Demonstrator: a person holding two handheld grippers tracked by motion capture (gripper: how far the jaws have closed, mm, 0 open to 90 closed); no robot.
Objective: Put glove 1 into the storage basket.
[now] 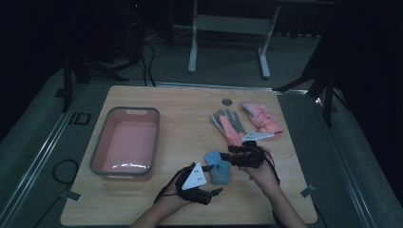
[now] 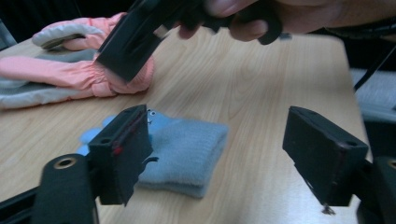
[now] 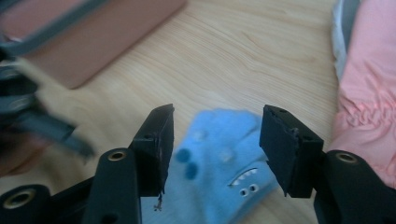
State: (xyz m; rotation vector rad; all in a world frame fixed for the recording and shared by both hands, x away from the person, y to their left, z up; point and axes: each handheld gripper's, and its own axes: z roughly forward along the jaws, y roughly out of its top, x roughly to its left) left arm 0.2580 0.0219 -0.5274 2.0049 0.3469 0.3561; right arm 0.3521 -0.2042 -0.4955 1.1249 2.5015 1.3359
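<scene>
The blue mitten [image 1: 219, 166] was found lying flat on the table [image 1: 190, 137], between the two grippers and well apart from the pink bin [image 1: 124, 142]. The right gripper [image 3: 215, 140] was held over the mitten's patterned end, jaws spread wide and nothing gripped. The left gripper [image 2: 219, 154] was likewise seen wide open and empty, just short of the mitten's cuff. The pink and grey gloves [image 1: 249, 121] remained on the table beyond. No item was observed inside the bin; the work was judged barely begun, with grasping and transfer outstanding.
</scene>
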